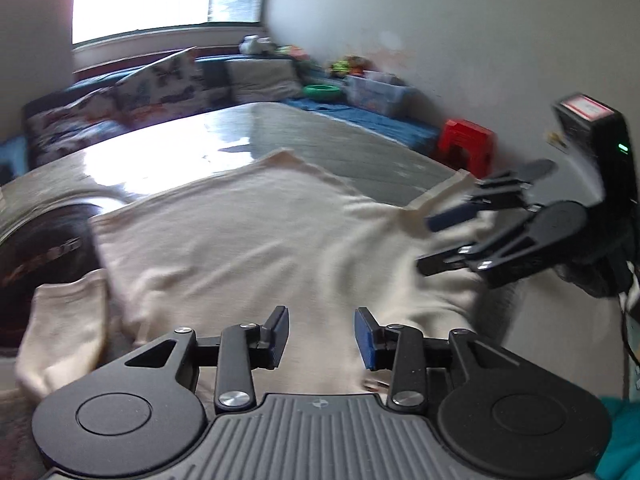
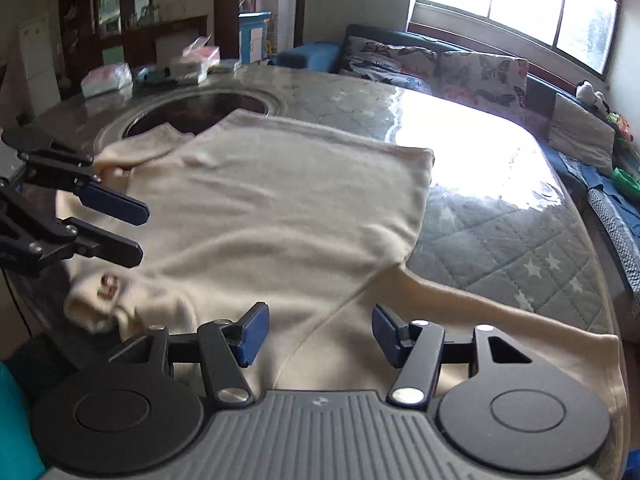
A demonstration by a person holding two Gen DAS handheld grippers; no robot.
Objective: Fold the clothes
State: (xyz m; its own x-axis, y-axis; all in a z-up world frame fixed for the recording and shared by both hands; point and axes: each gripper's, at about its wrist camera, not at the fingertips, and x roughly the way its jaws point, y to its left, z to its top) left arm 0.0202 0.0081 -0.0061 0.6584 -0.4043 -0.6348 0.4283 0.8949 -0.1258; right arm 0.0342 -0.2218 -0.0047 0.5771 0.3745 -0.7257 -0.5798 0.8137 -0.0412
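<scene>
A cream long-sleeved sweater lies spread flat on the table, also seen in the right wrist view. Its neck with a label is at the near left in that view; one sleeve runs along the near right edge. My left gripper is open and empty, over the near part of the sweater; it also shows in the right wrist view. My right gripper is open and empty over the shoulder seam; it also shows in the left wrist view, beside the right sleeve.
The table has a quilted star-patterned cover under glossy plastic and a round dark inset at its middle. Packets and boxes sit at its far end. A sofa with butterfly cushions stands under the window. A red stool stands by the wall.
</scene>
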